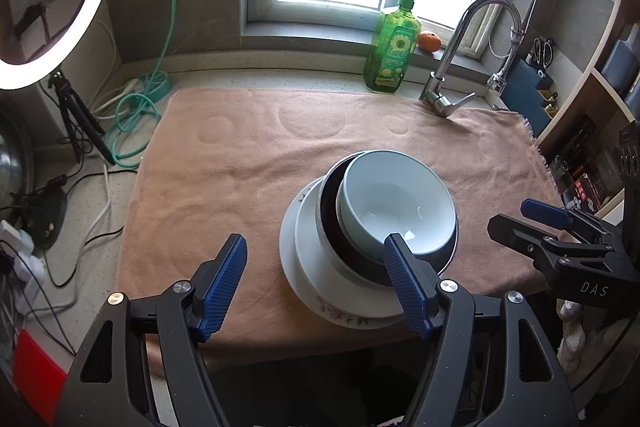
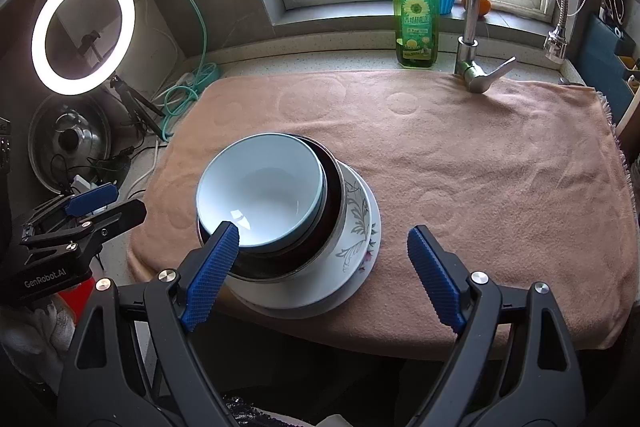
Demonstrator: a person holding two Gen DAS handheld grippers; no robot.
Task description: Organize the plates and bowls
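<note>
Bowls and plates sit in one stack near the front edge of the tan towel (image 1: 224, 163) that covers the counter. On top we see a pale blue bowl (image 1: 400, 203), nested inside a dark bowl (image 1: 332, 227) with a metal rim. Under those lies a white plate (image 2: 356, 227) with a flower pattern, and beneath it a larger white plate (image 1: 289, 247) whose rim shows around the edge.

Our left gripper (image 1: 316, 279) hovers at the near side of the stack with its jaws spread; nothing is pinched between them. Its right blue pad (image 1: 404, 283) stands in front of the bowls' near rim, though we cannot tell whether it touches. Our right gripper (image 2: 324, 267) is likewise spread wide and holds nothing; its left blue pad (image 2: 212, 271) crosses in front of the pale blue bowl's rim, and its other pad stands over bare towel to the right of the stack.

At the back of the counter we see a green soap bottle (image 2: 416, 15) and a metal tap (image 2: 480, 7) below the window. A lit ring light (image 2: 82, 33) stands at the left, and an orange (image 1: 430, 41) rests on the sill.
</note>
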